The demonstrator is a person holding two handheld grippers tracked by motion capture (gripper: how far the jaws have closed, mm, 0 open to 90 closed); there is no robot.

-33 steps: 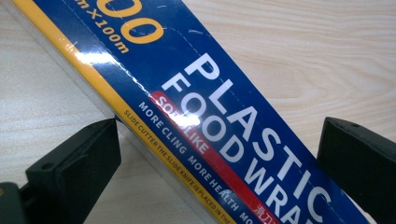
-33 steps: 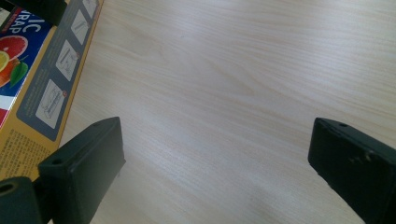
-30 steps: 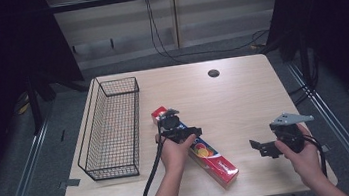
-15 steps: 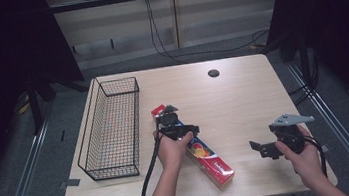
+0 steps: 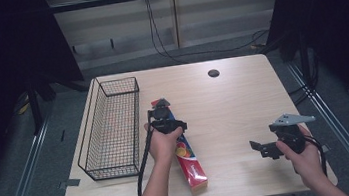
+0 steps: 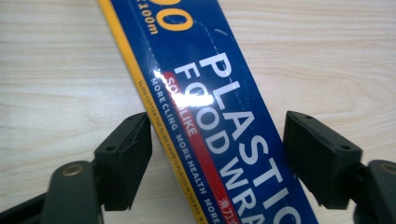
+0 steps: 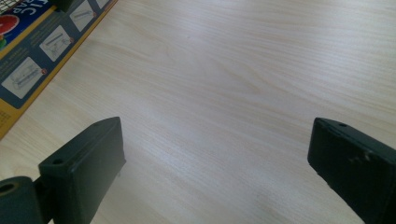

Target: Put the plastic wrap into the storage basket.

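the long blue, yellow and red cardboard box of plastic food wrap [image 5: 184, 154] lies flat on the light wooden table [image 5: 233, 101], just right of the black wire basket [image 5: 111, 131] and running from mid-table toward the near edge. the left gripper [image 5: 162, 104] sits over the far part of the box, held in the person's left hand [image 5: 164, 142]. in the left gripper view the box [image 6: 219, 116] runs diagonally between the two black jaws, which have just been closing in. the left-hand jaw touches the yellow edge of the box; the right-hand jaw stands just beside the blue edge, with a sliver of table showing between. the pads do not clamp the box on both sides, so the grip is not made.

the right gripper [image 5: 258, 149] is held in the right hand [image 5: 303, 155] near the table's right front corner, well apart from the box. in the right gripper view its jaws stand wide apart over bare wood, with nothing between them; a corner of the box [image 7: 37, 42] shows at upper left.
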